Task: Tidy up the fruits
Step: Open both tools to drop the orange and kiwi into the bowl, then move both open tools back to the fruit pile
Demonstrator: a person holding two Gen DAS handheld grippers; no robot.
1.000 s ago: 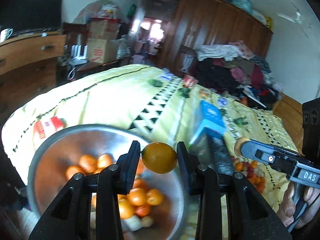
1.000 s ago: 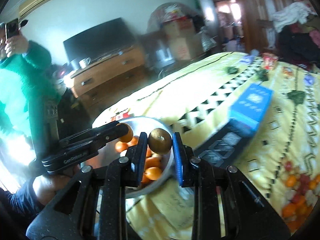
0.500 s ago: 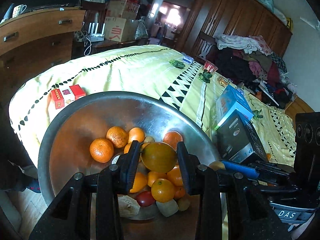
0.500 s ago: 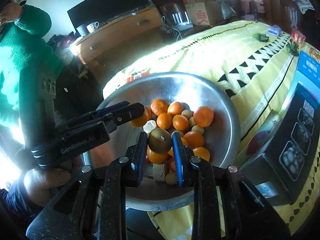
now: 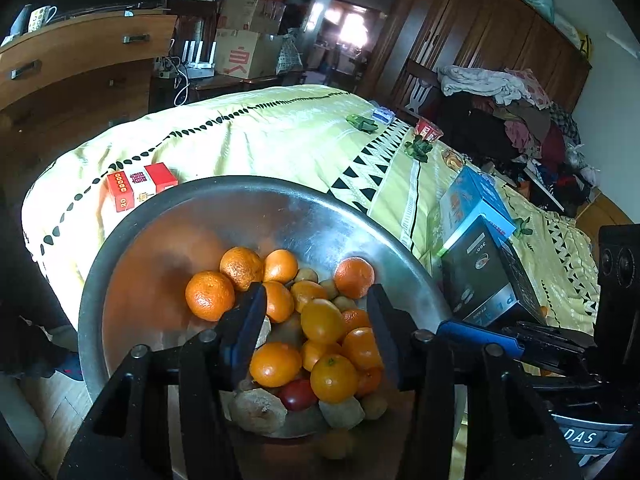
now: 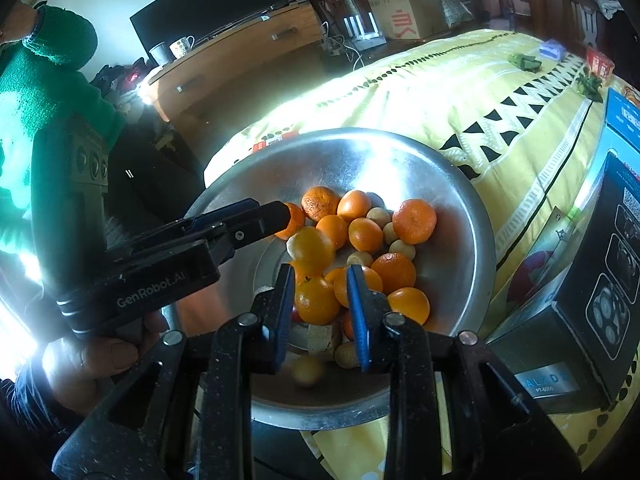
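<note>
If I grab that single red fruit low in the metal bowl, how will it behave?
The red fruit looks smooth and glossy, so it may slip from the pads. It sits wedged under oranges, so pulling it would probably set them rolling in the metal bowl. It looks like a tomato, likely soft: squeeze gently.

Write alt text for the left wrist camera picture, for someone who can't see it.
A metal bowl piled with small oranges sits at the edge of a bed with a yellow patterned cover. The left gripper hangs over the fruit, jaws just opened, gripping nothing. A red box lies behind the bowl.
</note>
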